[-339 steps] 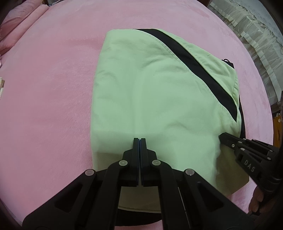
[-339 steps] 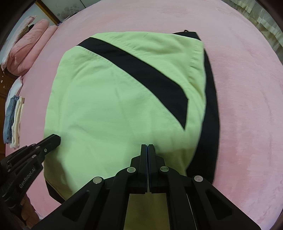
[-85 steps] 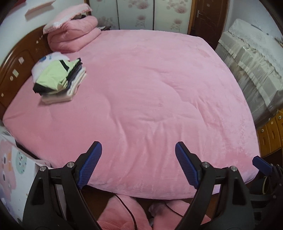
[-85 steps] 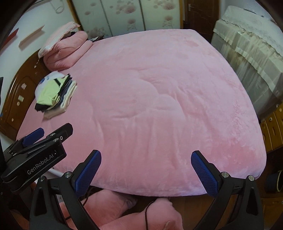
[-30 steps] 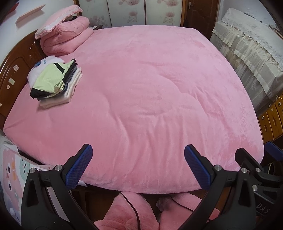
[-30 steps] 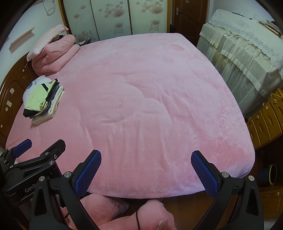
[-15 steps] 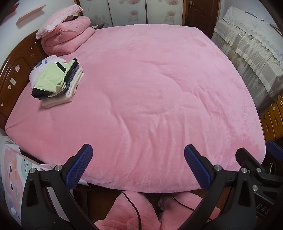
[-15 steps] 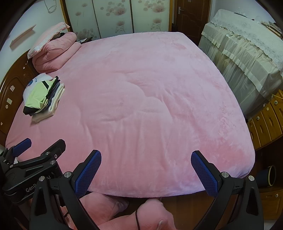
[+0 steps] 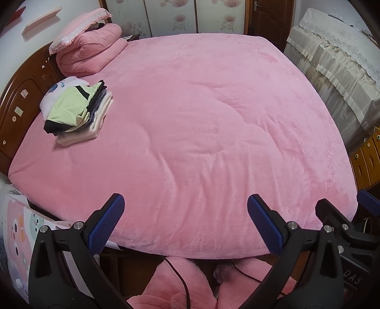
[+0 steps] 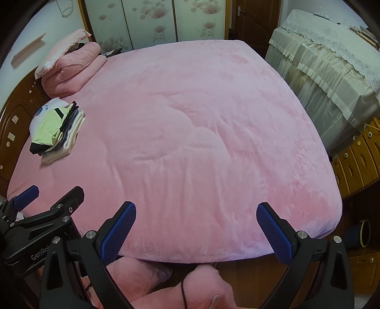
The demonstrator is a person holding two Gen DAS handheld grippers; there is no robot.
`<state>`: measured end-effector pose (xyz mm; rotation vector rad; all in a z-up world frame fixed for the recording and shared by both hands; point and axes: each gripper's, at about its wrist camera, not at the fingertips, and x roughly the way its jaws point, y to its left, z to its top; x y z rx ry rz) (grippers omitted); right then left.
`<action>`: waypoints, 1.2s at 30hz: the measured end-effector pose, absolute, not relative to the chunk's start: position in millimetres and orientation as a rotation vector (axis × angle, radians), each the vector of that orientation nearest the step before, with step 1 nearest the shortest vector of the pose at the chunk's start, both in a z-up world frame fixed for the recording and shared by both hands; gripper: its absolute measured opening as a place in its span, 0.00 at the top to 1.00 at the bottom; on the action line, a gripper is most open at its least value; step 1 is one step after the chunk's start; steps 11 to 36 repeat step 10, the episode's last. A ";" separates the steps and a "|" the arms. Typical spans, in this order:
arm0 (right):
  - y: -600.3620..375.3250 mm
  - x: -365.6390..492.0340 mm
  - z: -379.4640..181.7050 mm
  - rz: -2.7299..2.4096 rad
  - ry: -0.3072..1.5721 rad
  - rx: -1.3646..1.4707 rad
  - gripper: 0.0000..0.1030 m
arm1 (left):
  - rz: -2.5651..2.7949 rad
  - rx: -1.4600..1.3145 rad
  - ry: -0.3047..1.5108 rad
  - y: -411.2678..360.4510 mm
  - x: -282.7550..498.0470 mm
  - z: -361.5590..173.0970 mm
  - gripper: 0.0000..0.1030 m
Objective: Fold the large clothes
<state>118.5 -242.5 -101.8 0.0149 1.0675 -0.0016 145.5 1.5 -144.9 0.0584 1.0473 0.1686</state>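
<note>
Writing: "GenRob…" in pale letters on the body of the left gripper [image 10: 47, 197], cut off by the right gripper's own arm in front of it. "DAS" reads on the body of the right gripper [image 9: 342, 204] where it shows at the edge of the left wrist view. A blue printed motif sits on the white garment [image 9: 59, 85] at the back of the pile; too small to read.

Left gripper [image 9: 185, 223]: jaws wide apart, blue pads [image 9: 106, 223] bare, nothing between them. Right gripper [image 10: 196, 231]: same, jaws spread wide, pads [image 10: 273, 235] bare. Both hang off the near edge of the bed, side by side, not touching the pink blanket [image 9: 201, 123].

Task's clothes: a folded stack [image 9: 78, 111] lies on the blanket at the far left, near the wooden headboard [image 9: 21, 95]. Top piece is pale green with black trim [image 10: 47, 130]; dark and cream layers under it. Well apart from both grippers.

Around: rolled pink quilt [image 9: 90, 54] with a pillow on top, beyond the stack. Floral wardrobe doors [image 10: 154, 21] and a dark door [image 10: 251, 21] behind the bed. Lace-covered furniture [image 10: 327, 61] along the right side; wooden drawers [image 10: 356, 161] nearer. A dark bucket-like container [image 10: 358, 234] on the floor at right; contents not visible. Pink-clad legs [image 10: 206, 285] and a thin cable [image 9: 180, 278] below the grippers.
</note>
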 end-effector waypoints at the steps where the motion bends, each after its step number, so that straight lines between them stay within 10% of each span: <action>1: -242.6 118.5 -101.8 -0.001 1.067 0.015 0.01 | 0.167 0.056 1.048 2.0 145.5 -144.9 0.01; 36: -245.8 117.0 -103.7 -0.003 1.074 0.015 0.01 | 0.157 0.045 1.048 4.5 143.6 -143.8 0.01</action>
